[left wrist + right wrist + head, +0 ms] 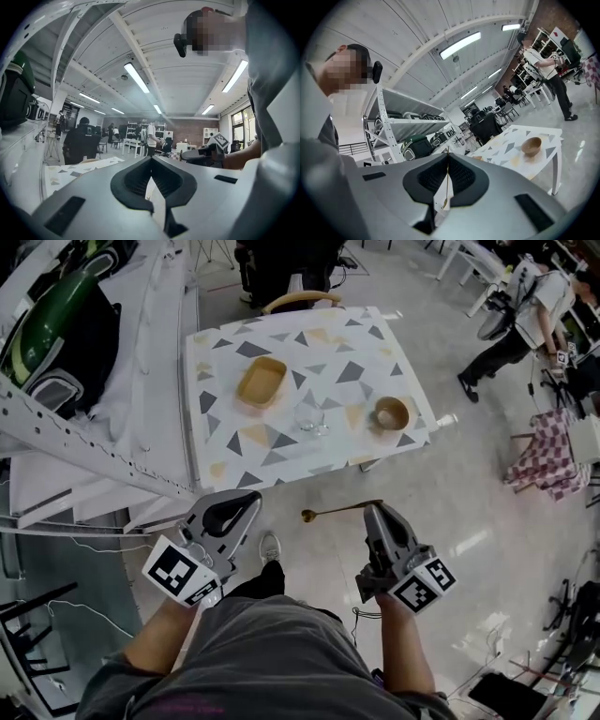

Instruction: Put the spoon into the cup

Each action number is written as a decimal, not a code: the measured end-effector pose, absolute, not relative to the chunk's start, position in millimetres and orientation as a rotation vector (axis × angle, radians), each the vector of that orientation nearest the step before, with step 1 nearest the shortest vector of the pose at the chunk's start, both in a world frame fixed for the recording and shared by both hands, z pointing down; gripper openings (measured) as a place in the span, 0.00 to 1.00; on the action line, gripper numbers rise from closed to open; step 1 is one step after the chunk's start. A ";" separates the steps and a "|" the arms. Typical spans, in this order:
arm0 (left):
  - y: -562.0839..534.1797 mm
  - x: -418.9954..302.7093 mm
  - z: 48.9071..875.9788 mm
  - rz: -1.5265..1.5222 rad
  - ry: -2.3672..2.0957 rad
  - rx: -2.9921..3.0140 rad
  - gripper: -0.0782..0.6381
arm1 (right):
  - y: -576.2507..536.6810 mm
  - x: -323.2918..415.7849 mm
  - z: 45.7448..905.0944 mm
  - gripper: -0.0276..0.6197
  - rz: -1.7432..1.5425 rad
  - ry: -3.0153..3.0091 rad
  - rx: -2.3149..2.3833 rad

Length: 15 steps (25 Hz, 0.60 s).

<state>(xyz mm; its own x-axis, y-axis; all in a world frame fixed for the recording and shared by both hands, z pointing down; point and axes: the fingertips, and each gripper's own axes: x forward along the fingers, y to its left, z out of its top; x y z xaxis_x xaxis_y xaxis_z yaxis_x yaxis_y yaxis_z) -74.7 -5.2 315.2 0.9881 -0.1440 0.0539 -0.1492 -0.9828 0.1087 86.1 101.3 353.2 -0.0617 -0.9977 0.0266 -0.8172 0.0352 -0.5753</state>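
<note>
The patterned desk stands well ahead of the person, out of reach of both grippers. The left gripper has its fingers clenched on nothing. The right gripper is the nearer one, its fingers grasping the spoon, long axis crosswise with the bowl end pointing left. The glass cup sits mid-desk, ahead and slightly left of the spoon. I see no readable writing.
</note>
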 end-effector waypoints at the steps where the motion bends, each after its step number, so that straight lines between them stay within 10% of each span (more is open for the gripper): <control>1: -14.1 -72.5 315.8 0.070 -0.217 3.018 0.13 | 93.3 87.8 353.7 0.08 -0.642 1.930 -1.842; 15: -99.0 -52.1 323.1 0.059 -0.148 3.000 0.13 | 4.3 102.6 351.4 0.08 -0.639 1.921 -1.889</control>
